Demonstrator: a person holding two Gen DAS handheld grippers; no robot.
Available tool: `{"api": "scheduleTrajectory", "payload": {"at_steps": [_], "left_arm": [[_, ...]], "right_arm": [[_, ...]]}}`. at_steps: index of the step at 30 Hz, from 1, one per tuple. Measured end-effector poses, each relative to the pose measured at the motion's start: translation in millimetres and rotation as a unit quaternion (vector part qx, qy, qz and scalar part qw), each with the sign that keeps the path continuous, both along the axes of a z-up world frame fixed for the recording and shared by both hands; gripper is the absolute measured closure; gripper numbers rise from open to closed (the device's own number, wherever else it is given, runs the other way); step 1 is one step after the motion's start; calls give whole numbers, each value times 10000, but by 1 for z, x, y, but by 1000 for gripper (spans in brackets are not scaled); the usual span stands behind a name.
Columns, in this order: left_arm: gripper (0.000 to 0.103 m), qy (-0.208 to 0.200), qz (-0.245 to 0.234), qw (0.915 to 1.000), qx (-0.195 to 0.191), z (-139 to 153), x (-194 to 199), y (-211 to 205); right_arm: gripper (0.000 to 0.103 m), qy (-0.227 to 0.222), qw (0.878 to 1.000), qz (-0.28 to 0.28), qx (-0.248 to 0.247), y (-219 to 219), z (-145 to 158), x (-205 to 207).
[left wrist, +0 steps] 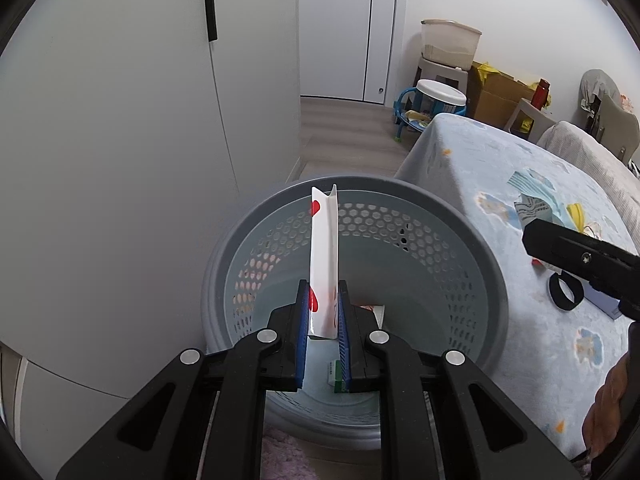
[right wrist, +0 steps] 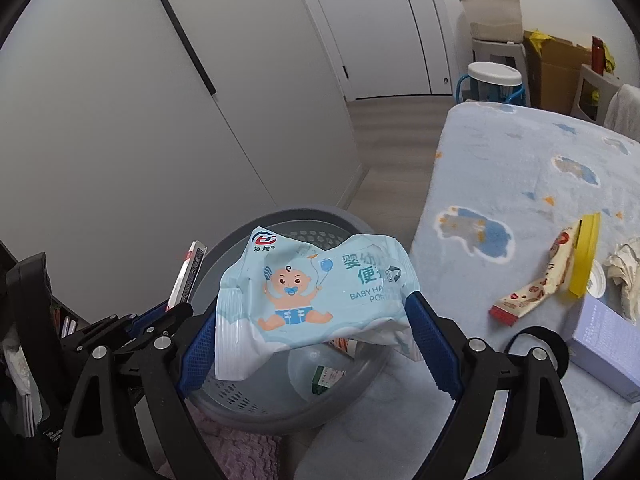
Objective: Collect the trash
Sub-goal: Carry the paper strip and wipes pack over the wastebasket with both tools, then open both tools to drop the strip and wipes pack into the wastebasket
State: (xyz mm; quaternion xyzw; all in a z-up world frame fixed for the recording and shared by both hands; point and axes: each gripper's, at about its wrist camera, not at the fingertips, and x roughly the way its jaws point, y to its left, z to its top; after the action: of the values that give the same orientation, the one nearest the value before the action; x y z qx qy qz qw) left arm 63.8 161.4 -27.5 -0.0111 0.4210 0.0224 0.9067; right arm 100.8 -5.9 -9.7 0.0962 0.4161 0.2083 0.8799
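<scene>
One blue-patterned bed; white doors

The baby-wipes pack carries a red-and-blue logo with "领辉" beneath it, large blue characters "婴幼" and "便", a small "OPEN" tab, and English cut short as "BABY HA…" and "POR…". Print on other wrappers is too small to read.

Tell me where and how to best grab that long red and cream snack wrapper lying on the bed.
Take the snack wrapper at its lower red end, which lies clear on the blanket; its upper end is tucked against the yellow item. It lies flat and narrow, so come from above with the fingers across its width. Both grippers are full now, so probably drop a load in the basket first.
</scene>
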Motion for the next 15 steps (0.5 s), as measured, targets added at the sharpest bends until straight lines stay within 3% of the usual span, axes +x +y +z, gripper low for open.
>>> {"api": "scheduleTrajectory", "payload": {"at_steps": [15], "left_arm": [[90, 123, 21, 9999, -68, -11, 17, 10]], "right_arm": [[17, 127, 9997, 222, -44, 17, -17, 15]]}}
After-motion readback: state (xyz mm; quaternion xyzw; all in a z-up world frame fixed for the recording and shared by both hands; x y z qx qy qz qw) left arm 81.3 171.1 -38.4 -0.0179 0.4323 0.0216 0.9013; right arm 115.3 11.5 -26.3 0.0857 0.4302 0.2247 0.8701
